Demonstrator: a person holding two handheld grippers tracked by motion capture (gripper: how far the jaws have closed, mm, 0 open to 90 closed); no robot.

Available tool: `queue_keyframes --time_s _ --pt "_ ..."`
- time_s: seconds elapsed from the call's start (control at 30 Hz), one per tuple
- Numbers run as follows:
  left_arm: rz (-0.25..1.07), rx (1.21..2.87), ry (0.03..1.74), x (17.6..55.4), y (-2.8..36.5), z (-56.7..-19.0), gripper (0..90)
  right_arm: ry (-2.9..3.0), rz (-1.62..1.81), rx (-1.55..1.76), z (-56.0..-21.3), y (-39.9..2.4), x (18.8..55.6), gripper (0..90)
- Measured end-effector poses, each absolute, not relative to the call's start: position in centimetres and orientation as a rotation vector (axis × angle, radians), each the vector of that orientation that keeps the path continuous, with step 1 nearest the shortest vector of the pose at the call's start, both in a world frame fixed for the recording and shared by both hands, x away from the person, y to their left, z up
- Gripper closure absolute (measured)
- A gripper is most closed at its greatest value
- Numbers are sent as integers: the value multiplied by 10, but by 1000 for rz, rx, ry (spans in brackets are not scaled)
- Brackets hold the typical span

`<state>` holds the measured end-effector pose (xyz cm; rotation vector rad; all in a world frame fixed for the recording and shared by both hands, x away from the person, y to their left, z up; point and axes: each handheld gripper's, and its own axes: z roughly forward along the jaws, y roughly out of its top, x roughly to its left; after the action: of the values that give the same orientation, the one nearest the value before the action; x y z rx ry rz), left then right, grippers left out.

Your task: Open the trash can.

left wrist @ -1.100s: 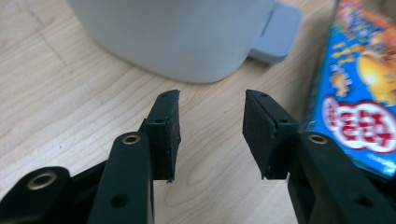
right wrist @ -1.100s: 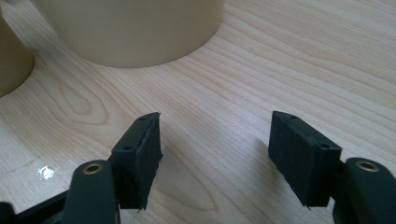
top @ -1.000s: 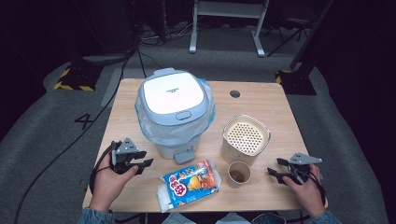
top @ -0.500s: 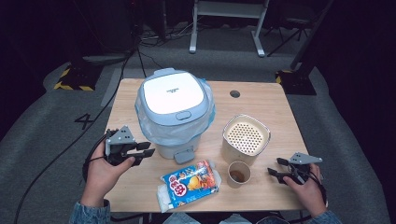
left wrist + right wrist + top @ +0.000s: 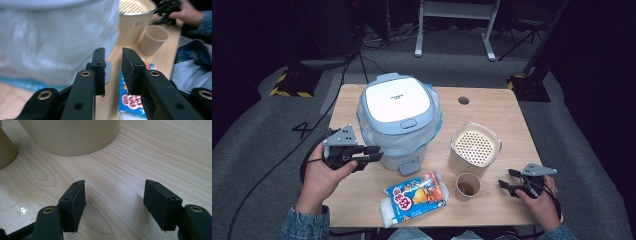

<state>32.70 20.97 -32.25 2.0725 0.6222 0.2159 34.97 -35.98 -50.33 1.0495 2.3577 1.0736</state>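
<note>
We see a wooden table (image 5: 492, 112) with a white-lidded bin (image 5: 398, 120) lined with a clear plastic bag standing left of centre toward the far side. To its right stands a beige container (image 5: 475, 149) with a perforated top, and just in front of that a small paper cup (image 5: 467, 185), the two close but we cannot tell whether they touch. A blue and orange snack packet (image 5: 413, 196) lies flat near the front edge, just left of the cup.

Our left gripper (image 5: 373, 153) is held off the table's left side, its jaws pointing right at the bin's lower wall, near the small pedal at the bin's base. In the left gripper view its jaws stand a narrow gap apart with nothing between them, the bag-covered bin (image 5: 55, 42) close ahead and the packet (image 5: 132, 97) below.

Our right gripper (image 5: 506, 179) sits low at the front right corner, jaws pointing left toward the cup. In the right gripper view they are spread wide and empty over bare wood (image 5: 155, 152), the beige container (image 5: 72, 135) ahead.

Bare tabletop lies along the far edge, the right edge, and the front left
</note>
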Motion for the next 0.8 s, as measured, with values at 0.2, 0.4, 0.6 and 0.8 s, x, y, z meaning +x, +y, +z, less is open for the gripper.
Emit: queue_keyframes --time_s 0.2,0.4,0.6,0.8 --pt "226 2059 561 331 202 -300 785 2354 1071 1054 -503 -360 349 348" --pt "231 2049 521 339 189 -286 801 2352 1070 1055 -503 -360 349 348" --pt "248 2022 502 348 180 -277 818 2352 1070 1055 -503 -360 349 348" --pt "250 1969 505 363 170 -273 858 2352 1070 1055 -503 -360 349 348"
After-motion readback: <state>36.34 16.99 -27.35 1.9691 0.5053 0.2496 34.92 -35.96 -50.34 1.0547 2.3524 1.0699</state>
